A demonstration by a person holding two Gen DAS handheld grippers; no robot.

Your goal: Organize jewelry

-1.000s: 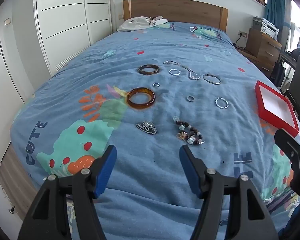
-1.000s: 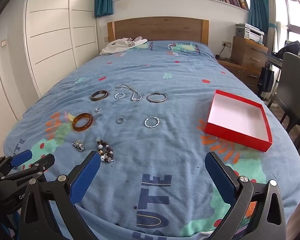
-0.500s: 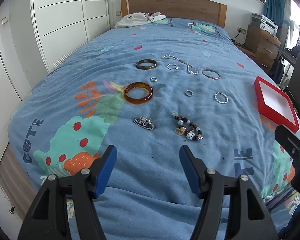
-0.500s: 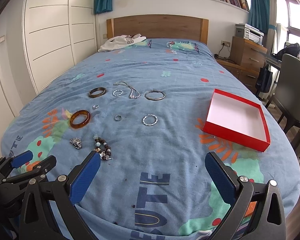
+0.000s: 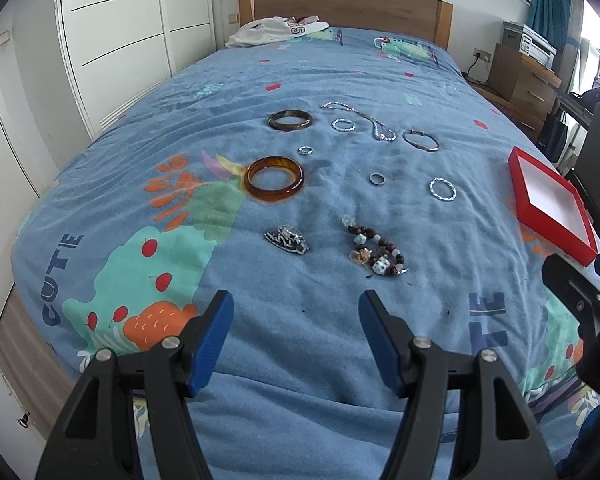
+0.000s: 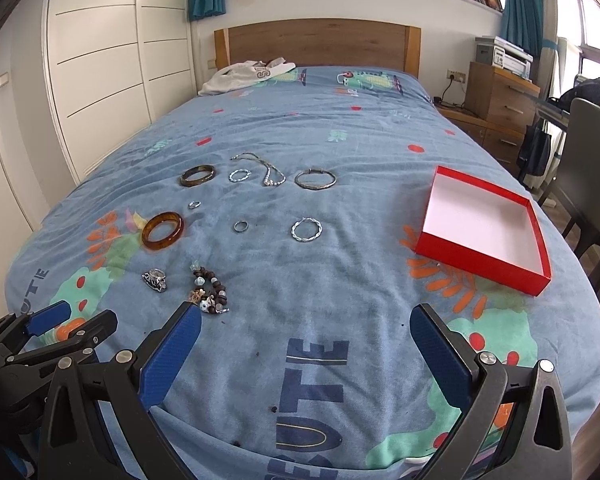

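Jewelry lies spread on a blue bedspread. An amber bangle (image 5: 274, 179) (image 6: 163, 230) sits left of centre, a dark bangle (image 5: 290, 120) farther back. A beaded bracelet (image 5: 375, 251) (image 6: 209, 290) and a silver brooch (image 5: 287, 237) (image 6: 155, 279) lie nearest. Small rings, twisted silver hoops (image 6: 306, 229) and a chain (image 5: 364, 118) lie beyond. An empty red box (image 6: 485, 225) (image 5: 552, 206) rests at the right. My left gripper (image 5: 296, 312) hovers open before the brooch and beads. My right gripper (image 6: 306, 324) hangs open above the bed's near end, nothing between its fingers.
White clothing (image 6: 246, 74) lies by the wooden headboard (image 6: 316, 42). White wardrobe doors (image 6: 100, 64) line the left wall. A wooden dresser (image 6: 500, 116) with a printer and a grey chair (image 6: 592, 184) stand to the right of the bed.
Both grippers have drawn back and risen slightly, so the jewelry sits a little farther away in each view. Nothing on the bed has moved.
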